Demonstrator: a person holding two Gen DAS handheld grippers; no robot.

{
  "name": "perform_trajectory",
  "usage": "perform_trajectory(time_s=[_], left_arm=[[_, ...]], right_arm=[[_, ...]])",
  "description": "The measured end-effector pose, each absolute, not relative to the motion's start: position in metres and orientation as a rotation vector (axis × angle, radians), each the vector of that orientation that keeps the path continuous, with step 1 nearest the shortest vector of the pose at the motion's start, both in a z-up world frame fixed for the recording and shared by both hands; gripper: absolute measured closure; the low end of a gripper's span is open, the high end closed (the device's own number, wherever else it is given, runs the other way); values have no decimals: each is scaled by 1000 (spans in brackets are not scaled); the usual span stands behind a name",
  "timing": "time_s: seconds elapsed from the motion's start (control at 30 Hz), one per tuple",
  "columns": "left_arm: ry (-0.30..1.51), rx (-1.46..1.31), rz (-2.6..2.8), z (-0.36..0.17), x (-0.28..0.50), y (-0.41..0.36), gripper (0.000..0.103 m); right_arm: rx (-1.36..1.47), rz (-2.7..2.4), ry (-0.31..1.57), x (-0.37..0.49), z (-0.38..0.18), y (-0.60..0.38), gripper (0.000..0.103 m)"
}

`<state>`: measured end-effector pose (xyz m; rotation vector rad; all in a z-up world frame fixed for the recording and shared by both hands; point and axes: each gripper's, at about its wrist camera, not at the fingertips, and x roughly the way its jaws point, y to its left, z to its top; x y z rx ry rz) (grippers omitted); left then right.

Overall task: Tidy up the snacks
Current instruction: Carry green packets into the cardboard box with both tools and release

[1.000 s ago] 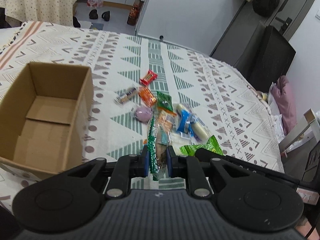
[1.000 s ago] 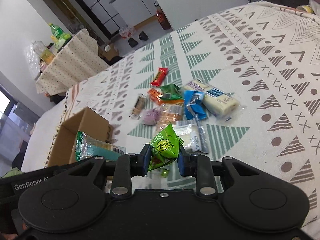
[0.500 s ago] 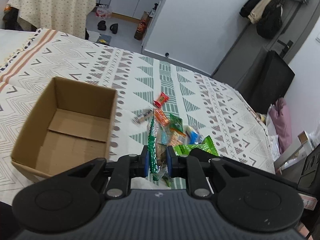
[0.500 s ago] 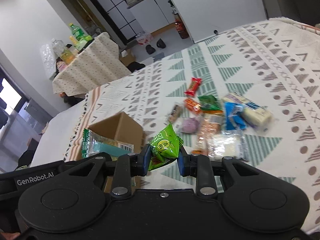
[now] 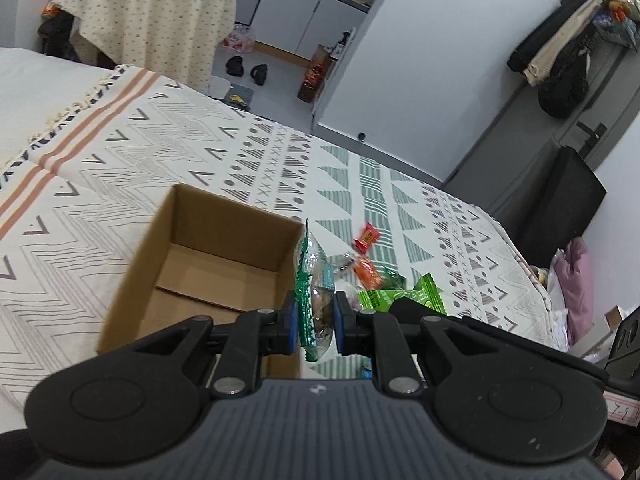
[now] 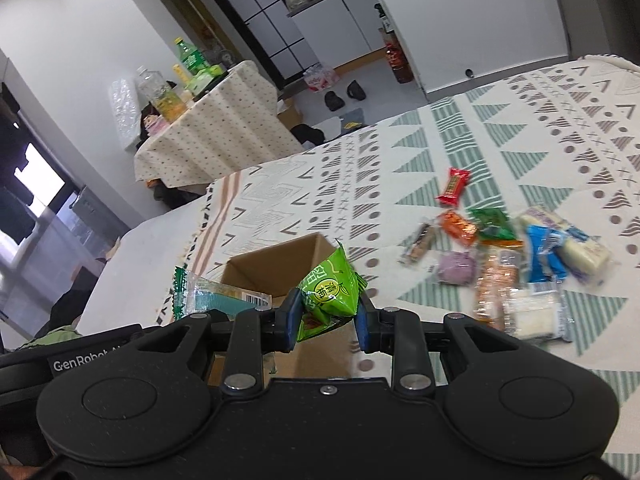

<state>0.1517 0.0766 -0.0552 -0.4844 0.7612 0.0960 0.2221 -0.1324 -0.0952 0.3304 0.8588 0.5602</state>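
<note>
- Left hand-held gripper [image 5: 314, 322], pinching our clear green-edged snack packet [image 5: 313, 280], has the open brown cardboard box [image 5: 208, 264] just ahead-left, nearer than the right's.
- Right hand-held gripper [image 6: 327, 316] pinches a bright green pouch [image 6: 330, 292].

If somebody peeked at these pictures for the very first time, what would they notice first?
Probably the two snacks held up in the air: the left hand-held gripper pinches a clear packet with green edges, and the right hand-held gripper pinches a bright green packet. Just beyond them an open cardboard box sits on the patterned bedspread, snacks scattered beside it.

Empty open cardboard box [image 5: 208, 264]; loose snacks [image 6: 500, 248] beside.
</note>
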Motion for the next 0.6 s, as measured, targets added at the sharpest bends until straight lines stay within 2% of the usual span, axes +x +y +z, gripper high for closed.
perform_trajectory(time_s=[0.4, 0.57, 0.6], left_arm=[[781, -521, 189, -64, 146, 121, 86], [797, -494, 240, -63, 147, 128, 79], [803, -495, 248, -63, 148, 129, 74]], right_arm=[[296, 619, 895, 219, -100, -83, 76], [295, 623, 916, 218, -105, -72, 75], [294, 623, 920, 218, -105, -71, 75]])
